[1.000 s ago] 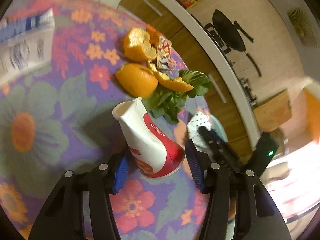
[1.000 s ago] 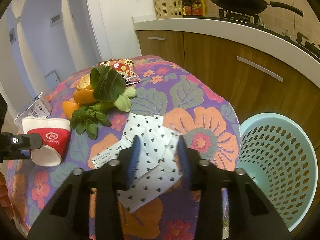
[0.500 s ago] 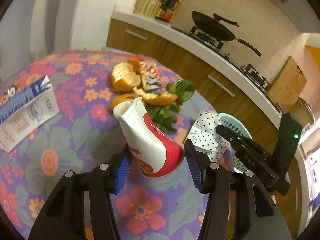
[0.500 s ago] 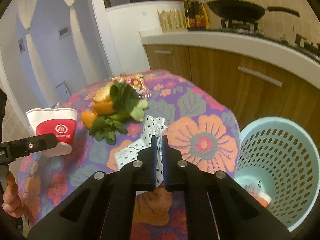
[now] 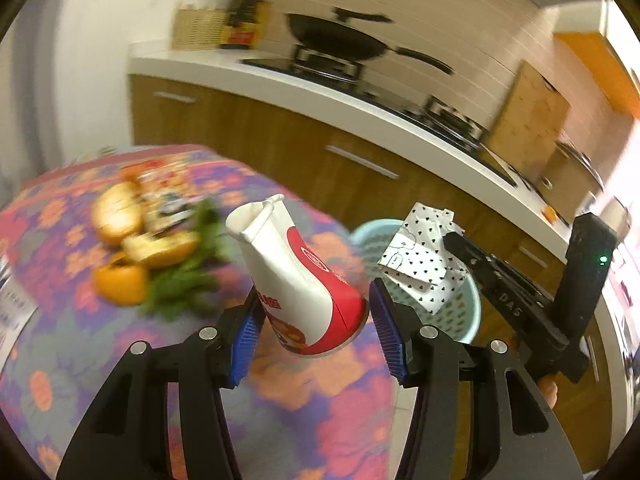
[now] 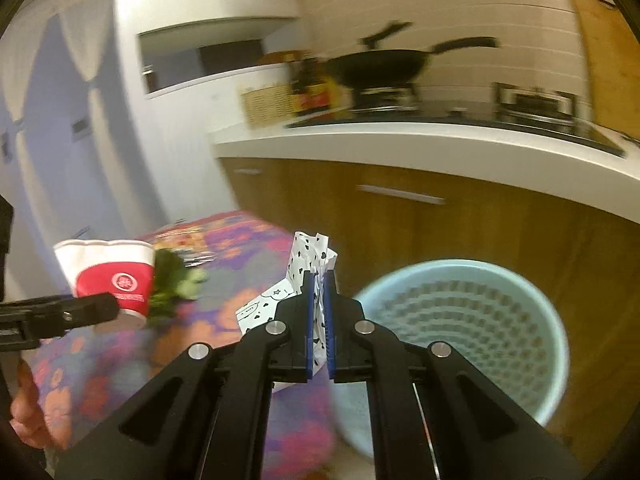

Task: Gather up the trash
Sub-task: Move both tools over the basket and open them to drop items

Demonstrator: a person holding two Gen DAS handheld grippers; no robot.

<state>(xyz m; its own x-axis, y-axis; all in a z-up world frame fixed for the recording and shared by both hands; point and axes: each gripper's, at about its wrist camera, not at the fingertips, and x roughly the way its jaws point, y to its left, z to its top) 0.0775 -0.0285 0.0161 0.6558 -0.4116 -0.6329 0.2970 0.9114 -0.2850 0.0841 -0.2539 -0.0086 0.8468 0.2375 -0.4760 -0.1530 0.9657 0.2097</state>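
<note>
Left claw (image 5: 312,316) clamping crumpled paper cup (image 5: 296,276), right claw (image 6: 319,312) pinching heart-print wrapper (image 6: 310,258)

Both the cup (image 5: 296,280) and the spotted paper (image 6: 316,264) now hang lifted off the table.

Basket (image 6: 460,332) right of the table (image 6: 224,248) (counter (image 6: 400,144) behind both)

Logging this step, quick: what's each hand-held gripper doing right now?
Left hand-held gripper: closed on the paper cup.
Right hand-held gripper: shut on the spotted paper wrapper.
</note>
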